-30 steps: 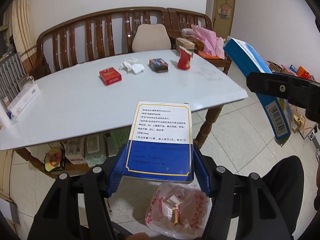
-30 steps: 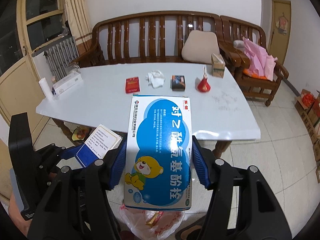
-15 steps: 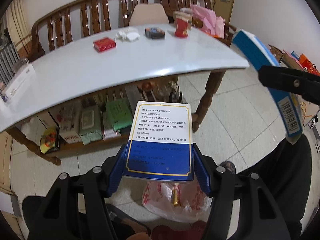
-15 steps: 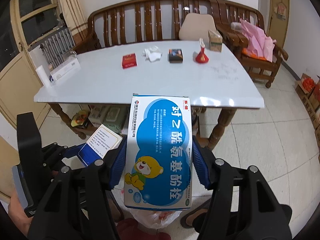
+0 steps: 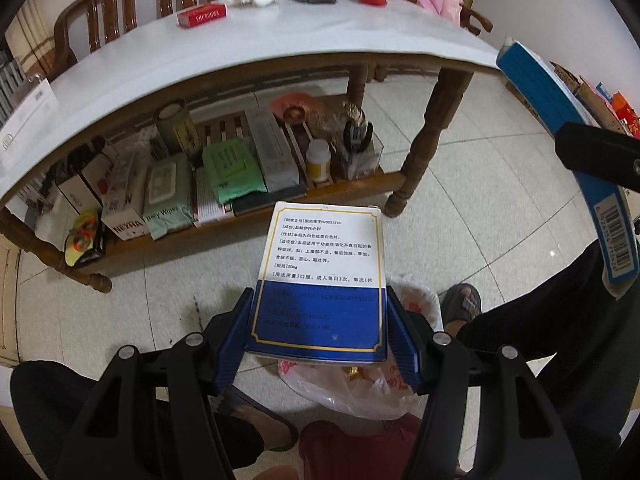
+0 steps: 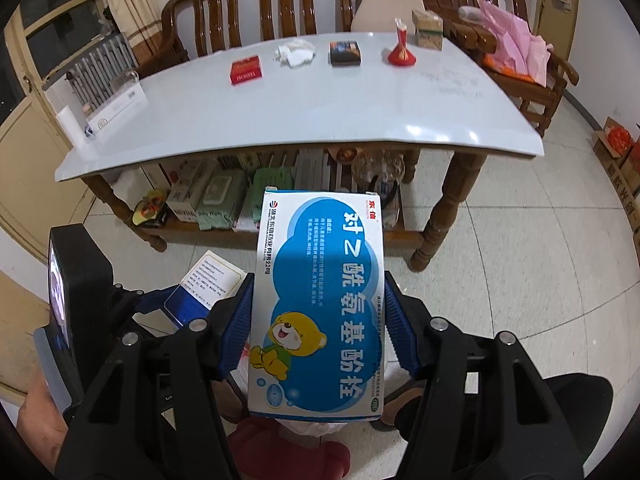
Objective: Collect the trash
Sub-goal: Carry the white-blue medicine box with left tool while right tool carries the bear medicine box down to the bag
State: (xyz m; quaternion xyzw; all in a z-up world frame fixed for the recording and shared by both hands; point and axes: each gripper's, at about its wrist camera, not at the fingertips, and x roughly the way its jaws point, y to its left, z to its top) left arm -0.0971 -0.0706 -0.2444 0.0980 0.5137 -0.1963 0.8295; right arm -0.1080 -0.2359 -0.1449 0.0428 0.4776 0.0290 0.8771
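Carrying a clamped box each, left gripper and right gripper next need release over the trash bag.

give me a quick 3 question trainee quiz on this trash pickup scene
1. True or false: each gripper is clamped on a medicine box.
2. Multiple choice: what lies on the floor below the left gripper? A) a broom B) a plastic bag C) a bucket
3. Which loose items are on the white table?

Key
1. True: the left holds the blue and white box, the right gripper the bear box.
2. B, the plastic bag.
3. Red pack, crumpled tissue, dark pack, red carton.
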